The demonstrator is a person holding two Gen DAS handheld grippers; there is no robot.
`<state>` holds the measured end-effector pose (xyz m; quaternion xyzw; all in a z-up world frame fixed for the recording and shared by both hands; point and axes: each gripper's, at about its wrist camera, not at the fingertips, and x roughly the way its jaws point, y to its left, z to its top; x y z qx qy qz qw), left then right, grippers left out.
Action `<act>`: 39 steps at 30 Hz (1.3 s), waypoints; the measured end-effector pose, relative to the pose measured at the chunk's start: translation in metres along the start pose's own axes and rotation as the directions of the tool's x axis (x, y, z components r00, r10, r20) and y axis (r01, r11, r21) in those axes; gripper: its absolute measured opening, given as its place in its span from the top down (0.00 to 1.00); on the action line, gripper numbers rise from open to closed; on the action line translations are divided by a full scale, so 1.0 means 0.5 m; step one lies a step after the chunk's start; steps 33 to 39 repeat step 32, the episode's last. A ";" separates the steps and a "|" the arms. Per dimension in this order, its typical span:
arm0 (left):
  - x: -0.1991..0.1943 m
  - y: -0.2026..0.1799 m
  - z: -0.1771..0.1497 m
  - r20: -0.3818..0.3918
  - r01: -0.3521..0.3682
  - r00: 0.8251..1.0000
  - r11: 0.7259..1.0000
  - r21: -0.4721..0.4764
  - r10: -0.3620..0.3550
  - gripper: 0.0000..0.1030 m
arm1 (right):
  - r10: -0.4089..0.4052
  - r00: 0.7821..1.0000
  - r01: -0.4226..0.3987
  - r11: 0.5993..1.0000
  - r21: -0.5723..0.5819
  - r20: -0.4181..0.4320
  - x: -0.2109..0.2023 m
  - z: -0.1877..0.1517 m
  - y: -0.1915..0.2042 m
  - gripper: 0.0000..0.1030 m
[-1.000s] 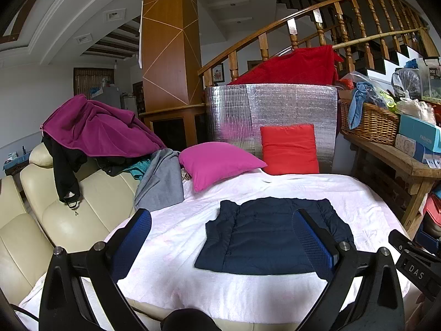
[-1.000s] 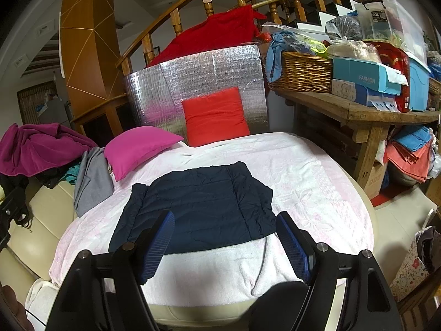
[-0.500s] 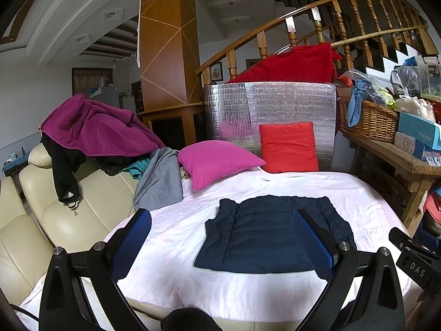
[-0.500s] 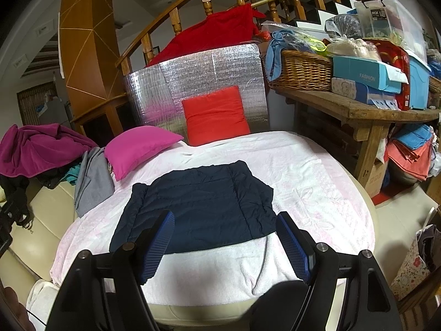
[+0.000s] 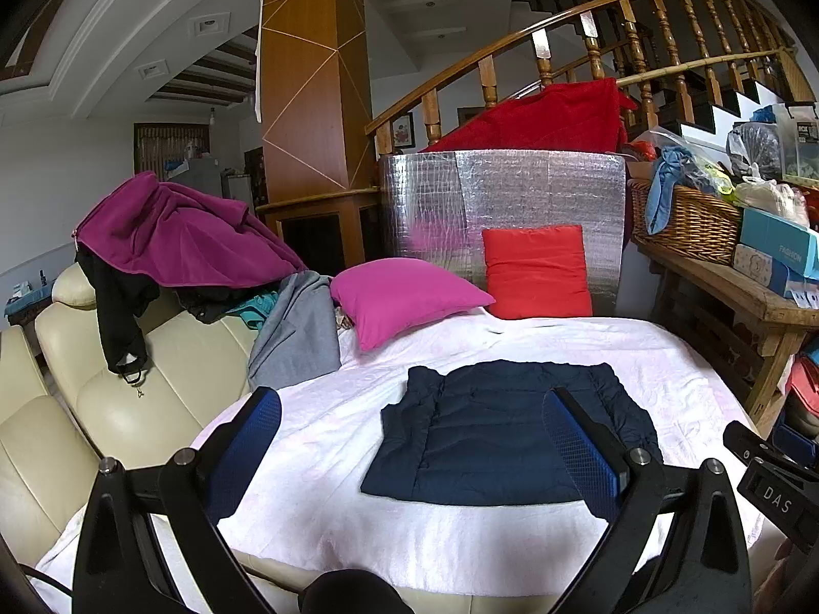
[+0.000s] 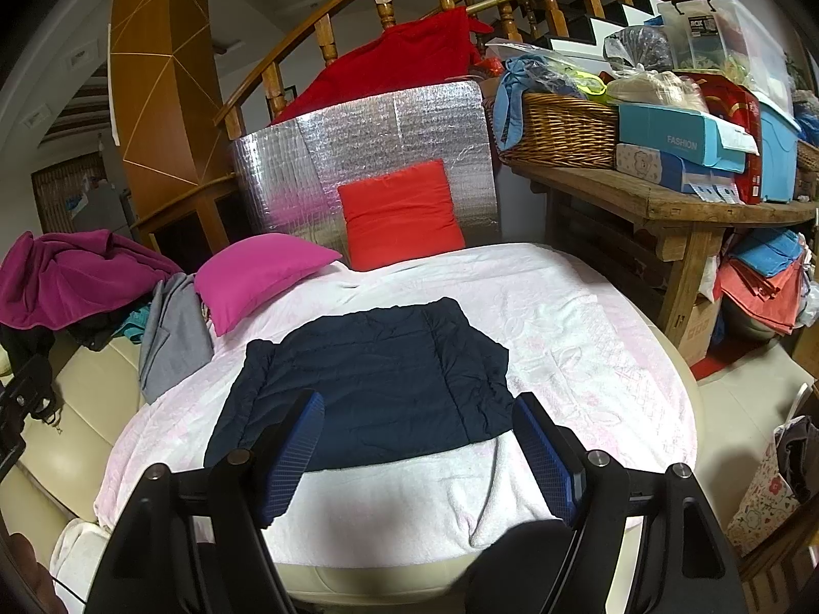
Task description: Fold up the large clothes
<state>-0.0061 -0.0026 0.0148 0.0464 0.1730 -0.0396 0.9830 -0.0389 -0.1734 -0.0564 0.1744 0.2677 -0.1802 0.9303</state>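
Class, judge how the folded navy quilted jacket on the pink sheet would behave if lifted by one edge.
The navy quilted jacket looks soft and puffy, so it would probably droop and unfold. Its padding suggests it is light for its bulk. Pushed, it might drag the loose pink sheet.

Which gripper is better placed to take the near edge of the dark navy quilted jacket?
Right gripper: its open jaws frame the dark navy quilted jacket; the left gripper sits more to its side.

A navy quilted jacket [image 6: 368, 378] lies folded flat on the pale blanket [image 6: 588, 337].
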 end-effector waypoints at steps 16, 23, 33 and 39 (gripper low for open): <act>0.001 0.000 0.001 0.000 0.002 1.000 1.000 0.002 -0.002 0.01 | -0.004 1.000 0.004 1.000 -0.004 0.009 0.002 0.006 0.006 0.23; 0.014 0.020 0.010 0.011 -0.002 1.000 1.000 -0.009 0.002 0.01 | -0.010 1.000 0.011 1.000 -0.024 0.020 0.017 0.029 0.023 0.23; 0.096 0.054 0.031 -0.025 0.027 0.999 0.999 -0.040 -0.028 0.01 | -0.016 1.000 0.016 0.999 -0.045 0.008 0.084 0.076 0.032 0.23; 0.096 0.054 0.031 -0.025 0.027 0.999 0.999 -0.040 -0.028 0.01 | -0.016 1.000 0.016 0.999 -0.045 0.008 0.084 0.076 0.032 0.23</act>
